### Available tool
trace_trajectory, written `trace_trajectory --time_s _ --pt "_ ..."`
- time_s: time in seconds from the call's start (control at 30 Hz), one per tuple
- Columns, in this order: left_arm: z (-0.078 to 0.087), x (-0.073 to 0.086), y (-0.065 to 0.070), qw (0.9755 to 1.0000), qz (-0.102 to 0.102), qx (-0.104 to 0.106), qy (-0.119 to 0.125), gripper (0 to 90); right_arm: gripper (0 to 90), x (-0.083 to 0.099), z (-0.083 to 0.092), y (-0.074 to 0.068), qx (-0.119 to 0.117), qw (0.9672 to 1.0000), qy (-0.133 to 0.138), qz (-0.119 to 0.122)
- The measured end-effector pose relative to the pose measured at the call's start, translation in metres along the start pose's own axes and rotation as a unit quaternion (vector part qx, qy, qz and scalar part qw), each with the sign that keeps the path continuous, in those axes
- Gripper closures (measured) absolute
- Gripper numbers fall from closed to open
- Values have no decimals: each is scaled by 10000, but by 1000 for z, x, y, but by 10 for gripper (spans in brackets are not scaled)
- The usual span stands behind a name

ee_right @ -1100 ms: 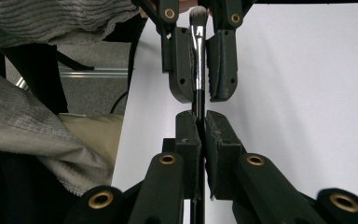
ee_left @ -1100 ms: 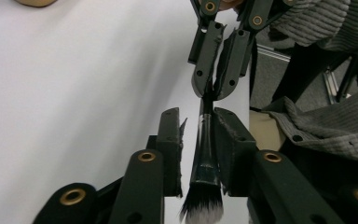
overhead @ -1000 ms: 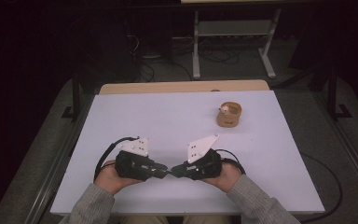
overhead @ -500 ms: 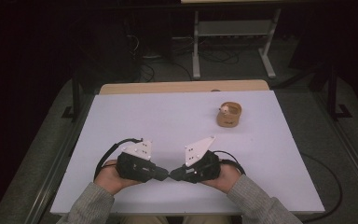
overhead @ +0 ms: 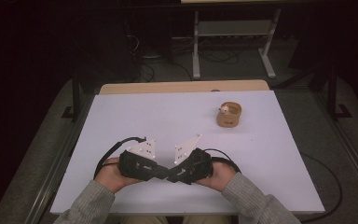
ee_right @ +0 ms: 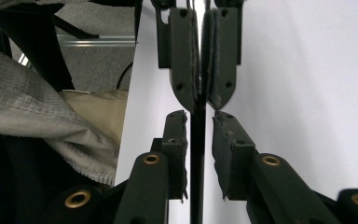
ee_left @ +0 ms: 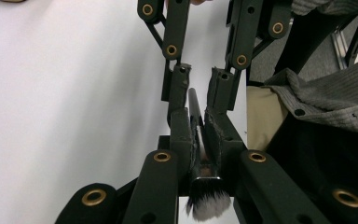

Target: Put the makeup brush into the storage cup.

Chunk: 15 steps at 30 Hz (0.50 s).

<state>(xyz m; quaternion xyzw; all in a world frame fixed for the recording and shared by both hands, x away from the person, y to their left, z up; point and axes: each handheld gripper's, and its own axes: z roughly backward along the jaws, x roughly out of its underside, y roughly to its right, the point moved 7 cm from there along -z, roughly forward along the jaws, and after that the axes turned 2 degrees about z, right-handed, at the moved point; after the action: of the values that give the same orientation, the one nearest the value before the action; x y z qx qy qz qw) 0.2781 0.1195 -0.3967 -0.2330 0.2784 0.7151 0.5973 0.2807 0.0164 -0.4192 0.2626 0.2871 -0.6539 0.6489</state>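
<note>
A makeup brush (ee_left: 208,203) with a thin black handle (ee_right: 197,177) and white-tipped bristles lies along my left gripper (ee_left: 198,114), which is shut on it near the metal ferrule. The bristles point back toward that gripper's camera. My right gripper (ee_right: 199,116) faces it tip to tip, its jaws standing on either side of the handle's free end with small gaps. In the high view both grippers meet near the table's front edge, left gripper (overhead: 164,174) and right gripper (overhead: 173,176), each held in a hand.
A small round wooden holder (overhead: 228,116) with a pale item inside stands at the back right of the white table (overhead: 168,116). Grey sleeves and a lap sit just behind the front edge. Table legs and cables lie on the floor beyond.
The joined grippers drifted a little to the right, then came back left. They stay tip to tip throughout.
</note>
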Motion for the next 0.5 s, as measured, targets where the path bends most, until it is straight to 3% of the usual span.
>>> trace_trajectory --time_s 0.1,0.3,0.4,0.5 --pt "1 -3 0 10000 -47 -24 -6 819 812 -3 0 1 28 10000 -51 30" --pt "3 -4 3 10000 -29 37 56 812 834 -3 0 -3 -75 9999 -5 87" --pt "7 -4 2 9998 80 -19 178 675 836 0 1 -3 -111 9999 35 50" --pt "14 -4 -1 9992 181 -139 320 622 836 6 4 -2 -127 9999 97 -45"
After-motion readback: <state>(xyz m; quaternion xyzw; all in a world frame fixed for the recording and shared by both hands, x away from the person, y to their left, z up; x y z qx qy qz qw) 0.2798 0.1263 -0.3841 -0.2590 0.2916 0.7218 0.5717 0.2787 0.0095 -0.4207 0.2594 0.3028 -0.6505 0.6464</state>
